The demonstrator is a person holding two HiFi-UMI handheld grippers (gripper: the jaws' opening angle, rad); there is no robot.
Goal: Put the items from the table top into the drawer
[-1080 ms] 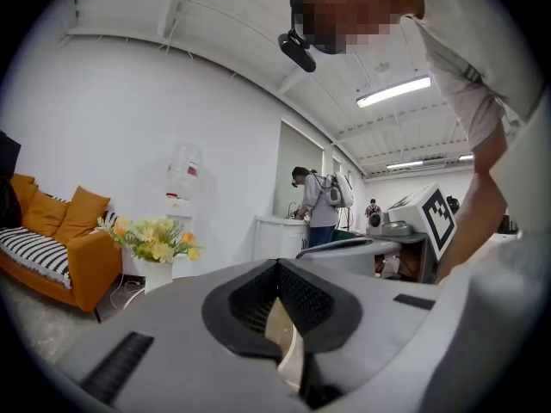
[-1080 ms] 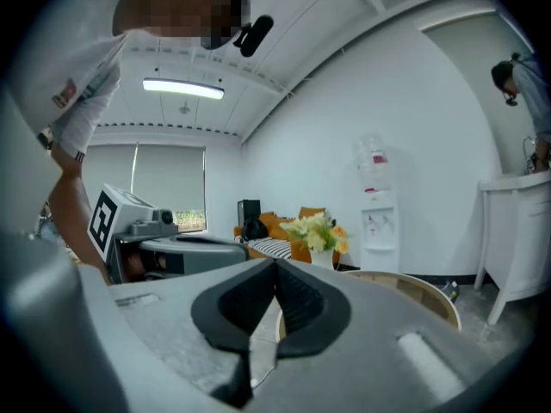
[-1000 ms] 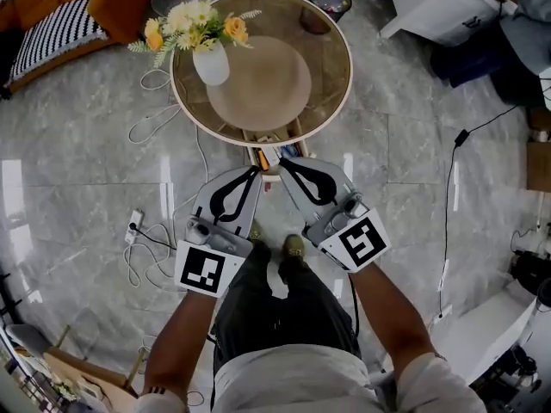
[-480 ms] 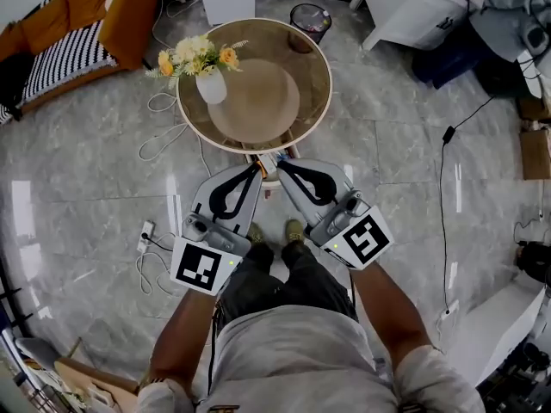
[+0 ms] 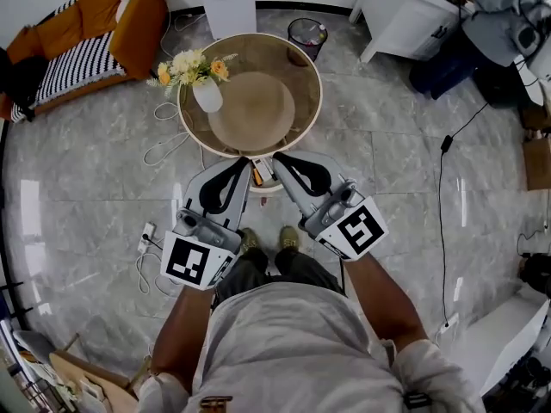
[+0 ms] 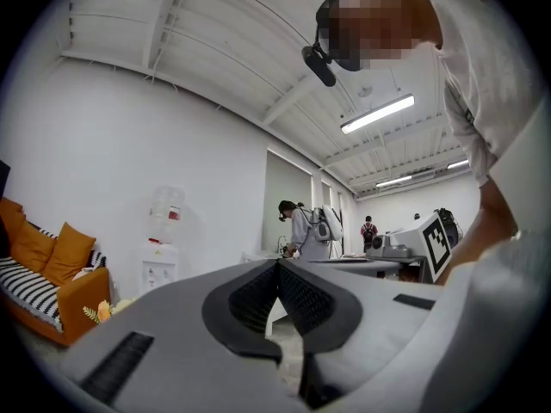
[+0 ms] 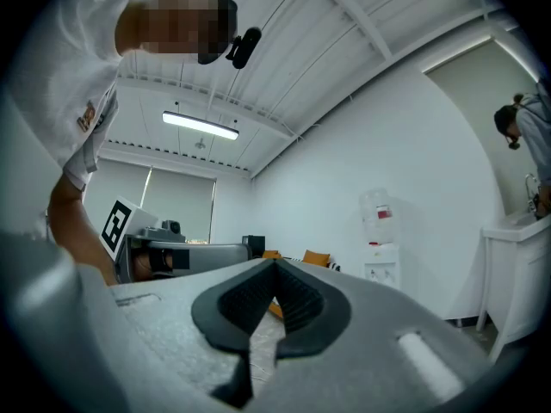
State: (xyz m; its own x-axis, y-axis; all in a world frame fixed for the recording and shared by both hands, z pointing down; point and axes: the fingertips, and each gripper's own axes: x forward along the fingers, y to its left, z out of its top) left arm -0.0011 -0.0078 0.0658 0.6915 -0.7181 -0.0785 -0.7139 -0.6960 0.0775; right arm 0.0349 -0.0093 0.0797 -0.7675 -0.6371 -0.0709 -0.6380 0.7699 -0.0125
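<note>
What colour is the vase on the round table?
White: the vase holds yellow and cream flowers. It shows best in the head view.

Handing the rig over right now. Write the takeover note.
Left gripper: shut, empty. Right gripper: shut, empty. Both are held level, side by side, and in the head view flank the open drawer of the round table.
Drawer: holds small things, one orange; the rest is partly hidden.
Table top: only the flower vase and a round tan mat show.
Done: loose items appear stowed.
Left: probably shutting the drawer.
</note>
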